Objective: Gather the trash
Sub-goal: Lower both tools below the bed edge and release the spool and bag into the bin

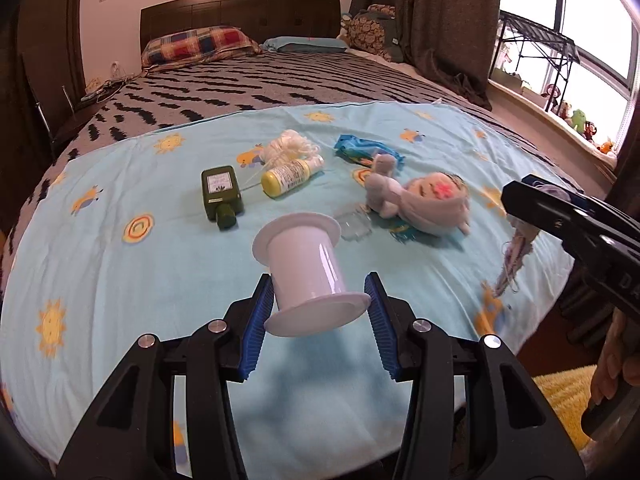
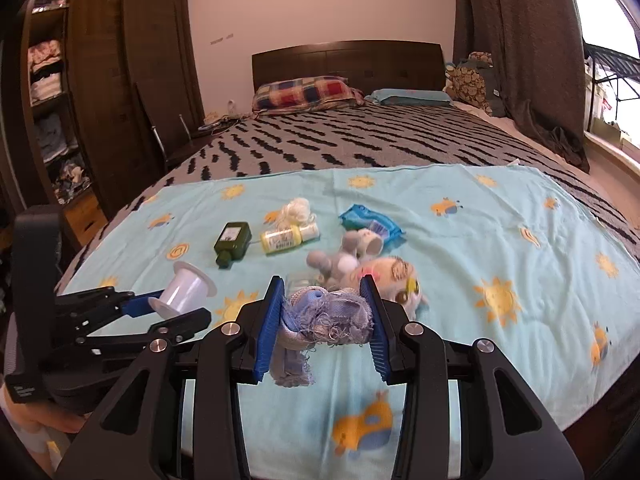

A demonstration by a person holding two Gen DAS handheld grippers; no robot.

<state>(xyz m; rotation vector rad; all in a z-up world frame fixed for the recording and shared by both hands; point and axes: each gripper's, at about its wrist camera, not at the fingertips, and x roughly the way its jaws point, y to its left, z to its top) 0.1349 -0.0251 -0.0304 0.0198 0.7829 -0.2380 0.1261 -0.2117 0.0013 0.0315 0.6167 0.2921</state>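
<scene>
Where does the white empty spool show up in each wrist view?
Left wrist view: the white spool sits bottom centre, clamped between the left gripper fingers.
Right wrist view: the spool is at lower left, held by that gripper.
Shared landmark: the green bottle beyond it.

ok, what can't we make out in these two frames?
- Trash bin: in neither view.
- Clear item beside the plush doll: left wrist view, transparent and blurred.
- Green bottle label: too small in both views.
- Frayed cloth lower end: right wrist view, behind the right gripper.
</scene>
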